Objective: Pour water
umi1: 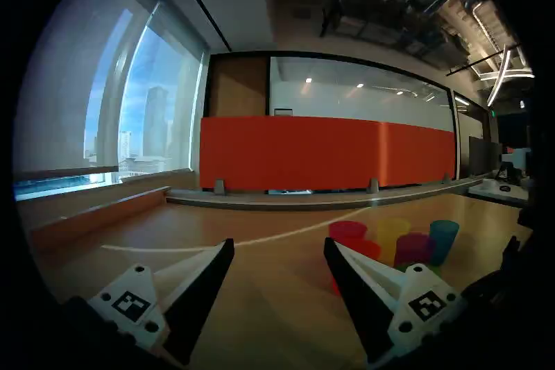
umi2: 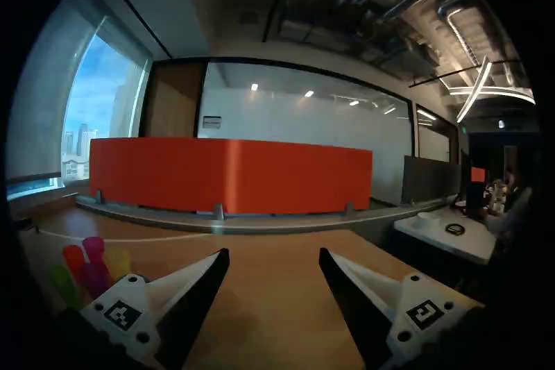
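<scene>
**A:** Start at the left of the left gripper view. What's there?

**B:** A tall window (umi1: 146, 127) off to the gripper's left. Straight ahead, across the wooden table (umi1: 277, 321), an orange screen (umi1: 326, 151) stands along the far edge.

**A:** And the left gripper (umi1: 278, 241) itself?

**B:** Its fingers (umi1: 201, 287) are spread wide apart, with bare tabletop showing between them. They hold nothing.

**A:** Where are the cups (umi1: 414, 248)?

**B:** Ahead and to the right, just past the right fingertip. It's a tight cluster on the table: red, yellow, pink and teal ones. The right finger covers the bottom of the nearest red one.

**A:** Now the right gripper view, left first.

**B:** The same cups (umi2: 94, 252) sit at the far left, beside and a little beyond the left finger. They are small and blurred here, so I can't count them.

**A:** The right gripper (umi2: 272, 252)?

**B:** Also gaping, nothing between the fingers, aimed over the table at the orange screen. Off to its right, apart from the table, there's a white desk (umi2: 444, 234) with some small items I can't make out.
</scene>
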